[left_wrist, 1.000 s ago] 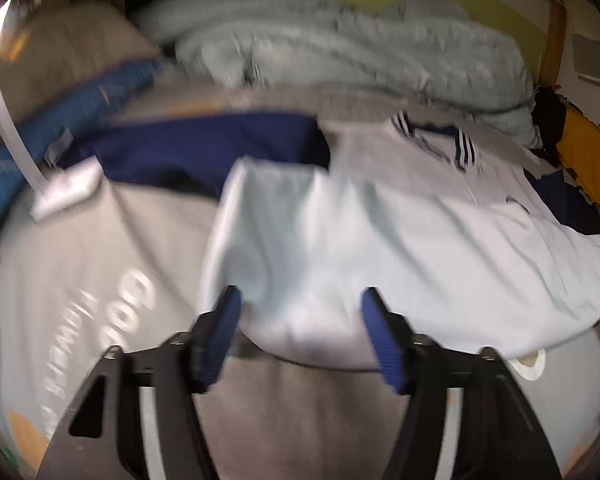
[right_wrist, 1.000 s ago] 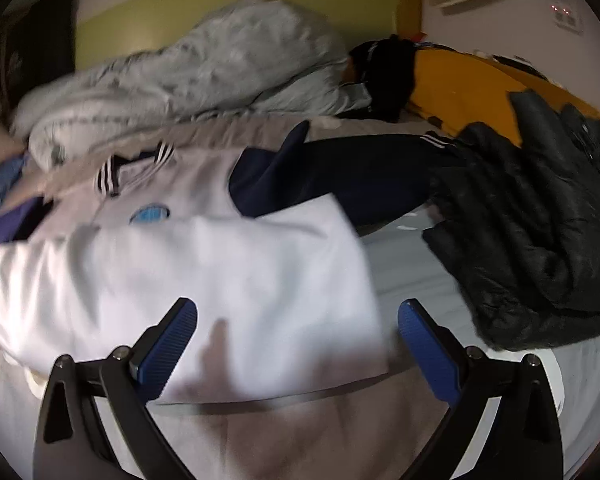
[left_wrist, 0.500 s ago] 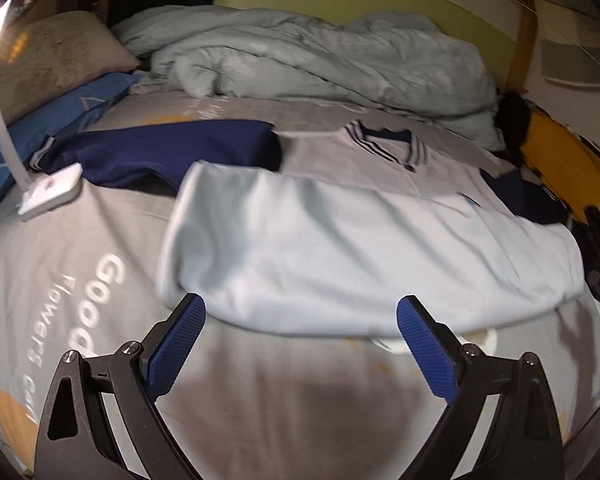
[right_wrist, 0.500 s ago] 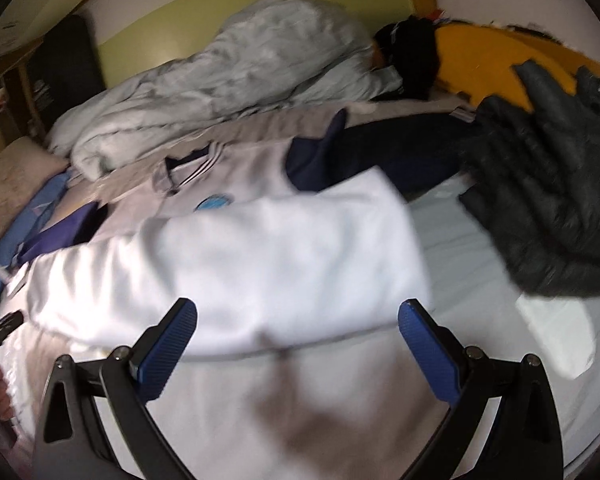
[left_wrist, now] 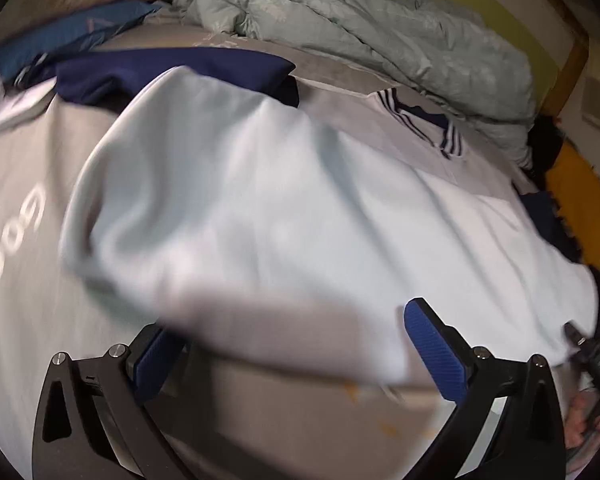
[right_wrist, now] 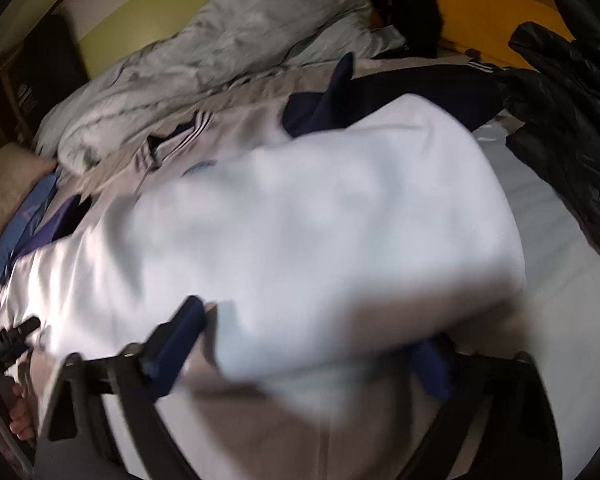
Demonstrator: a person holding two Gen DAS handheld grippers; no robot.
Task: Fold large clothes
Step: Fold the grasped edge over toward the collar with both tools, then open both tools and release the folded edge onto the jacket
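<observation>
A white jacket with navy sleeves and a striped collar (left_wrist: 424, 120) lies on the bed, its lower half folded up over the chest (left_wrist: 280, 208). It also shows in the right wrist view (right_wrist: 300, 224). My left gripper (left_wrist: 296, 344) is open, its jaws wide at the near fold edge toward the garment's left end. My right gripper (right_wrist: 312, 344) is open at the same edge toward the right end. The white cloth partly covers one pad of each gripper. Both views are motion-blurred.
A crumpled pale green duvet (left_wrist: 380, 36) lies along the back by the yellow-green wall. A black puffer jacket (right_wrist: 568, 120) and a yellow garment (right_wrist: 488, 28) lie at the right. Pillows (left_wrist: 76, 28) sit at the left. Grey bedsheet (left_wrist: 24, 216) with white lettering surrounds the jacket.
Both grippers have moved forward and down, from standing back off the bed to the folded jacket's near edge. The jaws stay wide open. The jacket has not changed shape.
</observation>
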